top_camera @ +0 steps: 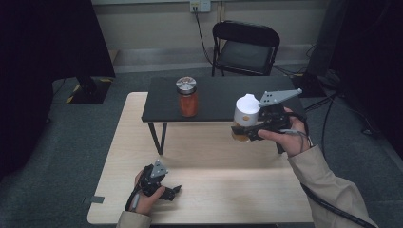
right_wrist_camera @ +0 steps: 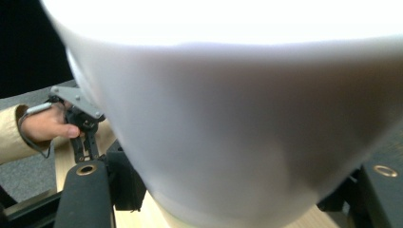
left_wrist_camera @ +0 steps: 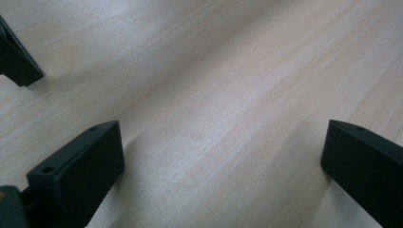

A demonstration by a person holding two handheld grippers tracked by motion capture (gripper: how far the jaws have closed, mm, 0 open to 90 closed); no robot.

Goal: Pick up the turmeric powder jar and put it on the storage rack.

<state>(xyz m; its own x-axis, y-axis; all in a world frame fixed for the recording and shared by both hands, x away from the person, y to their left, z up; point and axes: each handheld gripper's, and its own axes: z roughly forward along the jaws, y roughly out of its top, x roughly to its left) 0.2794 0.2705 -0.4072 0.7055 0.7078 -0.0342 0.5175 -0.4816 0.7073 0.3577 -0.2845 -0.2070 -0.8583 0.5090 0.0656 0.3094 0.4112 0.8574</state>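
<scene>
My right gripper [top_camera: 240,130] is shut on a jar with a big white lid [top_camera: 247,110] and amber contents, held in the air just in front of the black shelf's [top_camera: 218,102] right part. In the right gripper view the white lid [right_wrist_camera: 237,118] is pressed between the two jaws of my right gripper [right_wrist_camera: 235,190]. A second jar [top_camera: 187,97], red-orange with a silver lid, stands upright on the shelf's left half. My left gripper [top_camera: 173,191] rests low on the wooden table [top_camera: 214,156] near its front edge. It stands open [left_wrist_camera: 223,161] over bare wood, with nothing between the jaws.
The black shelf stands on thin legs at the far half of the wooden table. Behind it a black folding chair [top_camera: 244,47] faces the table. Cables run over the grey floor at the right. Dark curtains hang at both sides.
</scene>
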